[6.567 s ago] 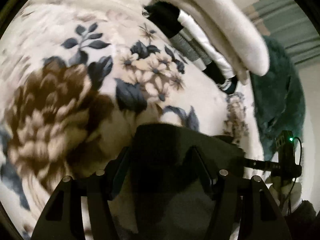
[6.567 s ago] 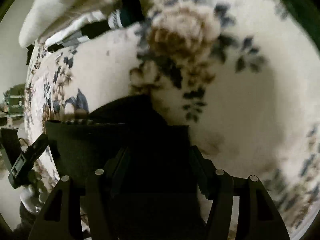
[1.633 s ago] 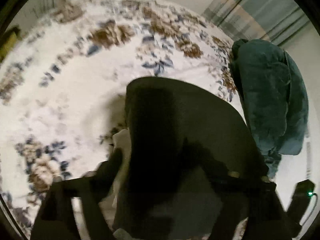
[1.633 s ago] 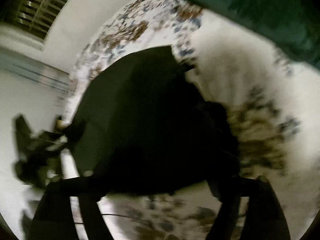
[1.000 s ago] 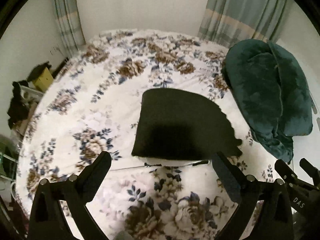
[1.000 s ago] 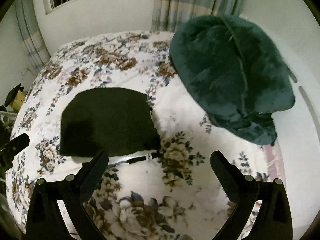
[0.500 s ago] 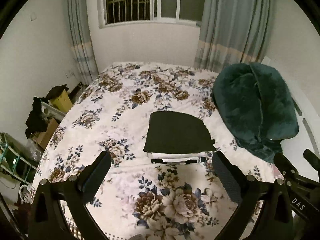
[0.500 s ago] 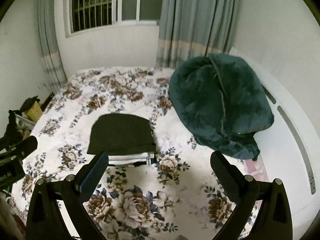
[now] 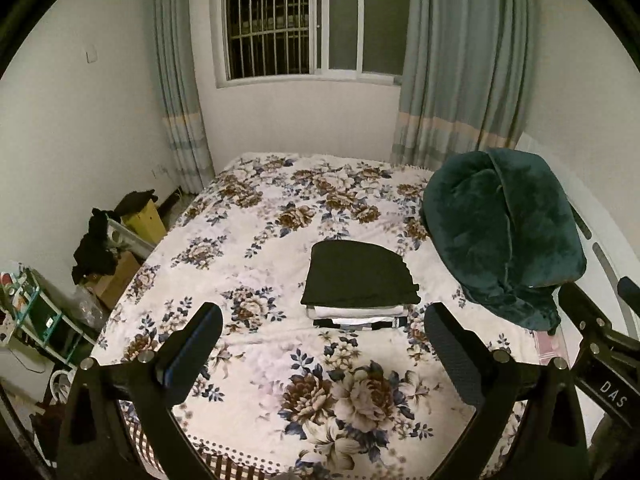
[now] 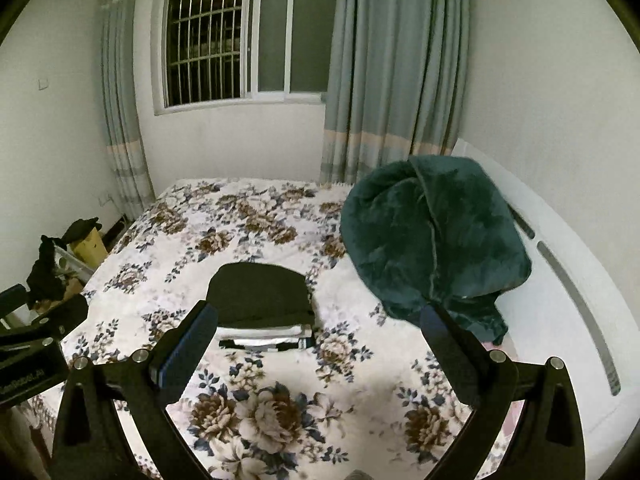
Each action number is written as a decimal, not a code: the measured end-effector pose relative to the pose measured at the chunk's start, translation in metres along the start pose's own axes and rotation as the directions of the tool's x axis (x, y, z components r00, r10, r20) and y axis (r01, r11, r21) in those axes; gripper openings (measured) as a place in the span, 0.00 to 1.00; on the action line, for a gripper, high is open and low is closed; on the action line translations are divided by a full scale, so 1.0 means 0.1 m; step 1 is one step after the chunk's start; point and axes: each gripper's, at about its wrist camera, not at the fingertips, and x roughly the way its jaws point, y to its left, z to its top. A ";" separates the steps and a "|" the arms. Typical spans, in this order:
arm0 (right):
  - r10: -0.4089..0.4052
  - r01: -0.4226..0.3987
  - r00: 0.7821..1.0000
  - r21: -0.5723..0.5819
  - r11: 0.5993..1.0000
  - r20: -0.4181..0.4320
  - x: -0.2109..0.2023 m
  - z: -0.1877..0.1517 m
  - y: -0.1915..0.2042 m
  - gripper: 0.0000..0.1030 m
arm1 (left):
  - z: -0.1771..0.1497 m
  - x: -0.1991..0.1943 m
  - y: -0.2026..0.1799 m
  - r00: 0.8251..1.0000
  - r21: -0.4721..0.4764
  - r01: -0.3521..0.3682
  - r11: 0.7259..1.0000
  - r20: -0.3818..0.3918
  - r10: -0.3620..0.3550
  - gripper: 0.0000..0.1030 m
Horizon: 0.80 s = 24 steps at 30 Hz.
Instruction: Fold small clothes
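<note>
Now both grippers have pulled far back from the bed: a moment ago they were low over the dark garment, and now it lies released on top of the folded stack, near the green blanket. The left gripper and the right gripper are both spread wide and hold nothing. I judge this piece finished. Its straight folded edge faces the cameras, the rounded edge points toward the window; its long axis runs left to right.

The left claw and the right claw are both held level side by side, fingers spread wide apart and gripping nothing, each raised off the bed's near edge
</note>
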 end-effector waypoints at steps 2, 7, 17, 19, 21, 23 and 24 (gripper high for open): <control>0.000 0.000 1.000 0.002 1.000 0.014 -0.12 0.01 -0.04 1.00 | -0.02 -0.06 0.00 1.000 -0.003 0.004 1.000 0.006 -0.004 1.00; 0.001 -0.001 0.999 -0.010 1.000 0.035 -0.34 0.02 -0.09 1.00 | -0.08 -0.23 0.00 1.000 -0.016 0.000 1.000 0.024 0.000 1.00; 0.020 -0.019 0.999 -0.021 1.000 0.035 -0.38 0.00 -0.13 1.00 | -0.12 -0.27 0.00 1.000 -0.018 -0.001 1.000 0.027 0.001 1.00; 0.018 -0.017 0.999 -0.031 0.999 0.031 -0.39 -0.01 -0.13 1.00 | -0.12 -0.27 0.00 1.000 -0.016 0.001 1.000 0.027 -0.001 1.00; 0.024 -0.023 0.999 -0.035 0.999 0.022 -0.36 0.00 -0.13 1.00 | -0.13 -0.29 0.00 1.000 -0.016 0.000 1.000 0.019 0.000 1.00; 0.031 -0.030 0.999 -0.037 0.999 0.019 -0.35 0.01 -0.15 1.00 | -0.14 -0.34 -0.02 1.000 -0.020 -0.001 1.000 0.015 0.001 1.00; 0.036 -0.035 0.999 -0.041 0.999 0.018 -0.34 0.02 -0.15 1.00 | -0.14 -0.37 -0.02 1.000 -0.023 -0.004 1.000 0.014 0.004 1.00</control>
